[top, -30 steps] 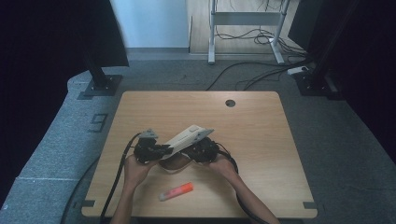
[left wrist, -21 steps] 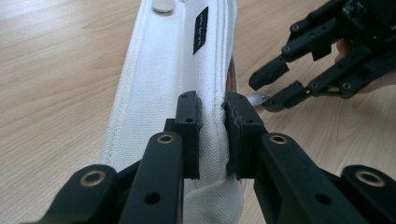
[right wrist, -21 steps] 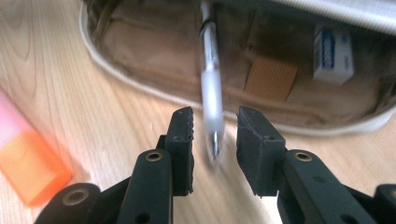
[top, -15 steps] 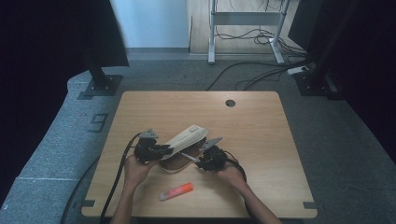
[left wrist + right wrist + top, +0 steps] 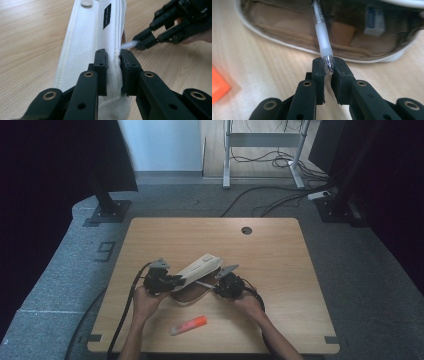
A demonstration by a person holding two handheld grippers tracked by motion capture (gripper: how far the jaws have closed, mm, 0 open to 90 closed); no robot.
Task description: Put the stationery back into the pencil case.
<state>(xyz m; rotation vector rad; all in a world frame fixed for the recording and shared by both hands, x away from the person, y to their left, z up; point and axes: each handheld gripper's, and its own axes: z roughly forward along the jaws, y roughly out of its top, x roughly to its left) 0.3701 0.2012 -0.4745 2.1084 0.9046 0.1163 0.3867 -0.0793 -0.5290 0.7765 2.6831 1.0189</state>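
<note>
**Pen at Pouch Opening, Both Grippers Clamped**

I read the right gripper as clenched on the tip of a pen; its jaws have just been closing, and the pen's clear tip sits pinched between the pads. The pen's frosted barrel runs away from the jaws into the open mouth of the pencil pouch, whose tan lining shows with a white eraser lying inside.

I read the left gripper as clamped on the pouch's white fabric flap, holding it raised beside the zipper seam.

In the high view, the pouch lies near the middle of the table, between the two grippers. An orange marker lies apart, on the near side of the pouch.
</note>
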